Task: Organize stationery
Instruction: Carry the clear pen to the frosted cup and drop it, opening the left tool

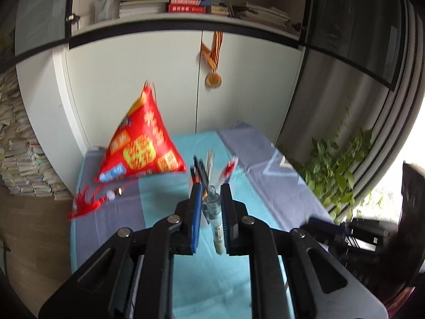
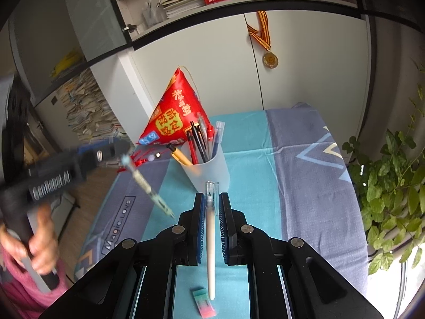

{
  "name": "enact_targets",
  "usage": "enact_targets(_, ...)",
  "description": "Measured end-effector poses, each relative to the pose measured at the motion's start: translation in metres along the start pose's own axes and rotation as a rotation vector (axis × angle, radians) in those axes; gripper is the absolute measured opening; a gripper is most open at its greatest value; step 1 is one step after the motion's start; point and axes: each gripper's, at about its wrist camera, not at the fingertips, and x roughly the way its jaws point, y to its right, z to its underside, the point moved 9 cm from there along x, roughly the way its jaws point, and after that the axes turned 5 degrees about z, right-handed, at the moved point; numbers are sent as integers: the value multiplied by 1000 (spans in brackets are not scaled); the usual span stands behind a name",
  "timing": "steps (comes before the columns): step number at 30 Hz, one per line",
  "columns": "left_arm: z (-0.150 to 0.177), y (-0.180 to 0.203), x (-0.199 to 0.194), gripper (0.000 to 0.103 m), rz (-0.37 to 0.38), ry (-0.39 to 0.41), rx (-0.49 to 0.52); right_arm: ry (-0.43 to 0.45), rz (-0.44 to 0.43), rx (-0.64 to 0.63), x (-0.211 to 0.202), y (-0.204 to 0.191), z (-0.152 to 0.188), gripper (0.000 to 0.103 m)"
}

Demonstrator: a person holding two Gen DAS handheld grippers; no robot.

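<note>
A table (image 2: 252, 143) under a turquoise and grey-blue cloth stands against white cabinet doors, where a medal (image 2: 270, 59) hangs on a striped ribbon; books lie stacked on the shelf (image 1: 186, 22) above, and a leafy plant (image 2: 390, 186) grows at the right. A red pyramid-shaped pouch (image 2: 172, 114) sits at the back of the table. The left gripper (image 1: 209, 188) is clamped on a clear-barrelled pen (image 1: 215, 215), held in the air left of the cup (blurred in both views). A second pen (image 2: 210, 239), pale cream with a clear cap, lies on the cloth between the fingers of the right gripper (image 2: 211, 196), whose jaws stand apart without touching it; a small pink and green eraser (image 2: 204, 301) lies just beside its near end. A frosted white cup (image 2: 209, 170) holds several pens upright: black, red, blue and one yellow.
</note>
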Motion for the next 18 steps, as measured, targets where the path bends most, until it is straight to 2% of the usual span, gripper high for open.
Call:
enact_targets(5,-38,4,7,12,-29,70,27,6,22,9,-6,6,0,11)
enact_targets(8,-47,0,21,12,-64,71,24,19,34,15,-11,9,-3,11)
enact_targets(13,-45,-7,45,12,-96,57,20,14,46,22,-10,13,-3,11)
enact_targets(18,-28,-10,65,12,-100,7,19,14,51,32,-9,16,-6,11)
